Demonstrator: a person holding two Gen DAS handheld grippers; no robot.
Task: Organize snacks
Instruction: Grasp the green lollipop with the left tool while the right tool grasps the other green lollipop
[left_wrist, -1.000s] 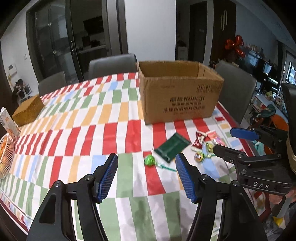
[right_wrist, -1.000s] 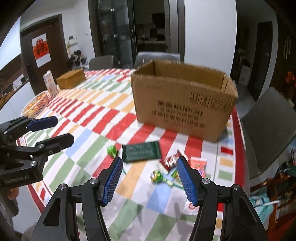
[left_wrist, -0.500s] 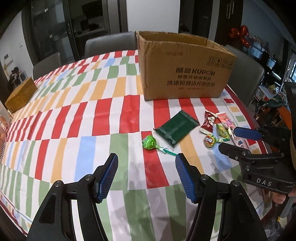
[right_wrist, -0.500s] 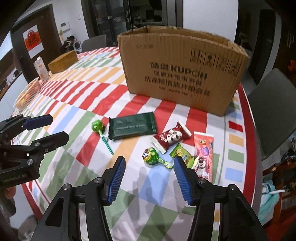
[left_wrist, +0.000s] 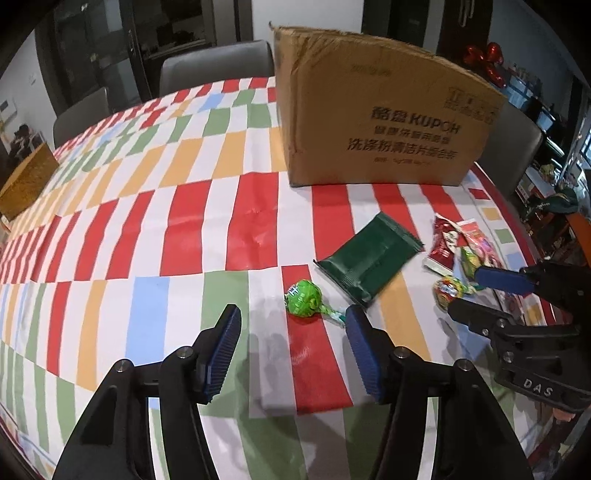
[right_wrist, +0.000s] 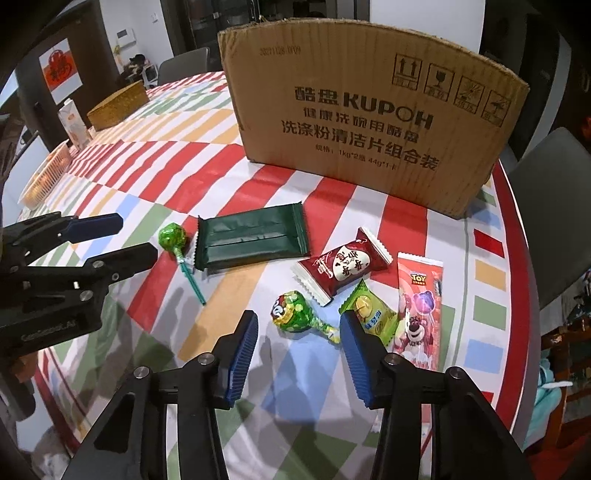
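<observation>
from the left, we see a tan basket (right_wrist: 118, 105) and a carton (right_wrist: 72, 122) at the far edge of the surface (left_wrist: 147, 206), which wears a cloth of red, green, yellow and blue blocks. our left claw (left_wrist: 291, 343) hangs wide over that cloth with nothing between its blue pads, and the green lollipop (left_wrist: 303, 298) lies just ahead of it, head toward the left pad's side and stick running to the right pad (left_wrist: 360, 345). in the right wrist view the same left claw (right_wrist: 122, 238) shows at the left edge, wide as well, with the green lollipop (right_wrist: 172, 236) just off its tips.

next comes the dark green wrapper (right_wrist: 253, 236), flat on the surface and just beside the lollipop. behind it stands the cardboard box (right_wrist: 369, 110), upright, well apart from the snacks.

further right our right claw (right_wrist: 297, 341) is wide and holds nothing; the second lollipop (right_wrist: 291, 309), in a green and red wrapper, lies between its pads' tips. the red candy (right_wrist: 341, 267) sits just beyond it. the small green sachet (right_wrist: 369, 310) is partly hidden by the right pad (right_wrist: 356, 354). last, the pink toy story packet (right_wrist: 419, 306) lies lengthwise near the surface's right edge, touching the sachet.
</observation>
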